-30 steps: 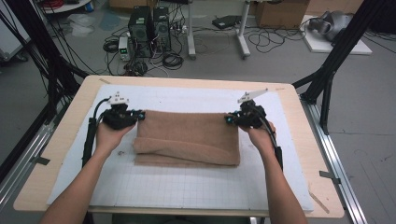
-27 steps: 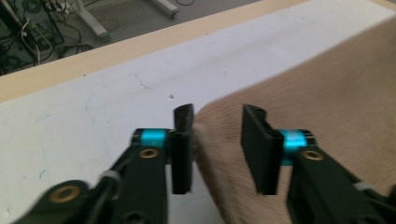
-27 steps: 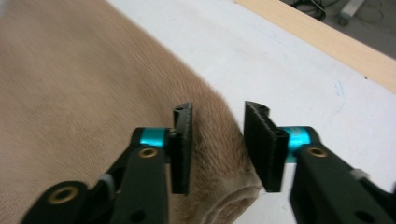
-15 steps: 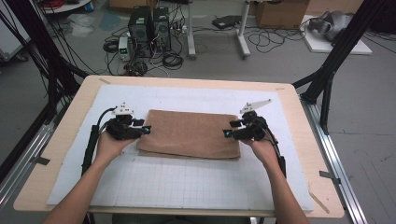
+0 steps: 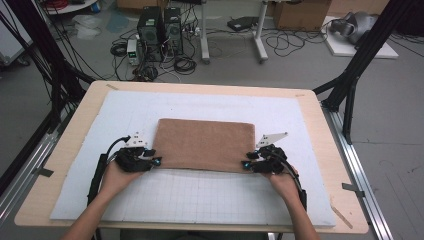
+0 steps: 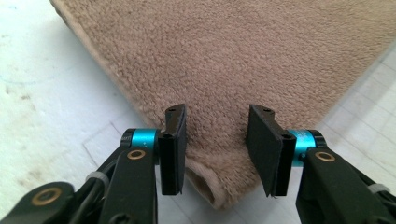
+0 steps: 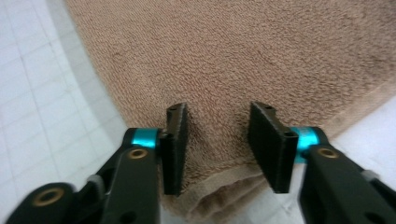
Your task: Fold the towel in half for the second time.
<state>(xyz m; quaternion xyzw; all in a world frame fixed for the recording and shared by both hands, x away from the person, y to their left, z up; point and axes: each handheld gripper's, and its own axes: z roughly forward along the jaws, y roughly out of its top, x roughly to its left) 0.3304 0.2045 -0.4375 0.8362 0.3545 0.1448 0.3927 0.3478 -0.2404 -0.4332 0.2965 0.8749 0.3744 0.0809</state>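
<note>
A folded brown towel (image 5: 205, 142) lies flat on the white gridded mat (image 5: 200, 195). My left gripper (image 5: 156, 161) is low at the towel's near left corner and my right gripper (image 5: 246, 163) is low at its near right corner. In the left gripper view the towel (image 6: 233, 56) has its folded corner between the jaws of the left gripper (image 6: 217, 140), and the pads stand clear of it. The right gripper (image 7: 219, 140) straddles the towel's (image 7: 243, 51) layered edge the same way. Both pairs of jaws have just been closing a little.
The mat covers most of a wooden table (image 5: 75, 115). Black frame legs (image 5: 350, 85) stand at the table's far right and far left. Computers and cables (image 5: 160, 35) sit on the floor beyond the far edge.
Both hands have come down and toward the near edge. The towel's rumpled upper layer now lies flat, and both pairs of jaws have let go of the cloth.
</note>
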